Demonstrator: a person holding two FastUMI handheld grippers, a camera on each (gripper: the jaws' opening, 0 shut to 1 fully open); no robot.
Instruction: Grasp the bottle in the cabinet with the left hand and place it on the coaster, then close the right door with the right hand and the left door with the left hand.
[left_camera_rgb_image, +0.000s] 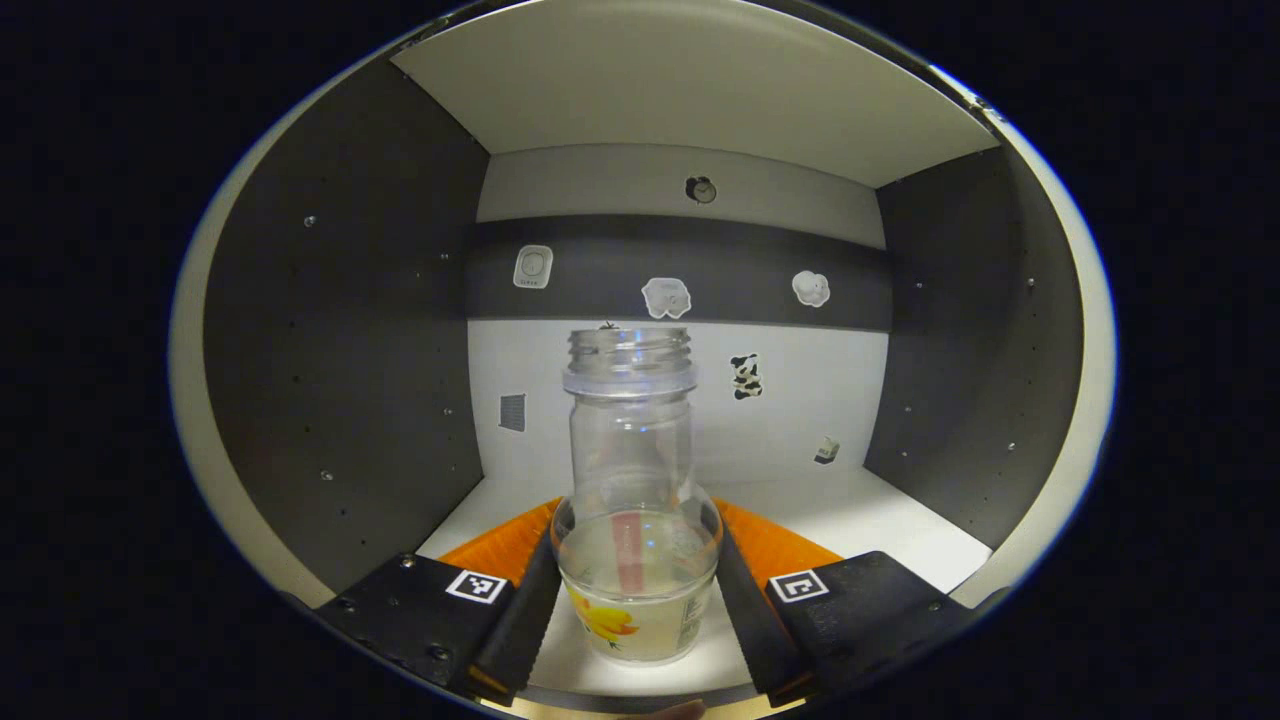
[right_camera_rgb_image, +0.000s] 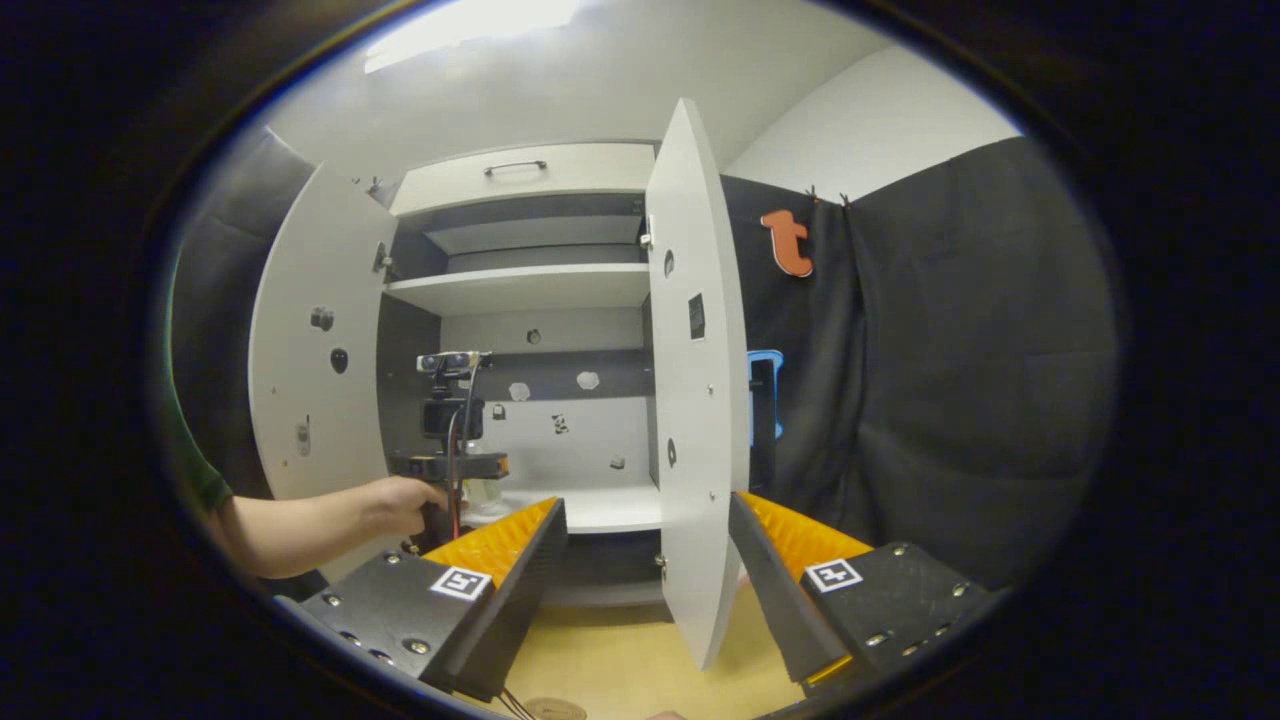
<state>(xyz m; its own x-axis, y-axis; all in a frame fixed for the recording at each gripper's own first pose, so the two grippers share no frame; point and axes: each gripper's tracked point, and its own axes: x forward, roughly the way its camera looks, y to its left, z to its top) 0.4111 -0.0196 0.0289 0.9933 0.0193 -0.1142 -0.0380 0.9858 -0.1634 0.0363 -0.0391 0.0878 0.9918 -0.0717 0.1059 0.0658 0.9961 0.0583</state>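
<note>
Straddling bottle (left_camera_rgb_image: 637, 500) — left tool (left_camera_rgb_image: 637, 590) inside cabinet (left_camera_rgb_image: 340, 380), doors open.

bottle (left_camera_rgb_image: 636, 500) filling the gap between the left gripper's fingers, bare shelf (left_camera_rgb_image: 880, 520) beyond, right door (right_camera_rgb_image: 695, 400) edge-on between the right gripper's fingers

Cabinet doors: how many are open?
2. The left door is swung wide beside the person's hand; the right door stands edge-on between the right tongs.
</note>
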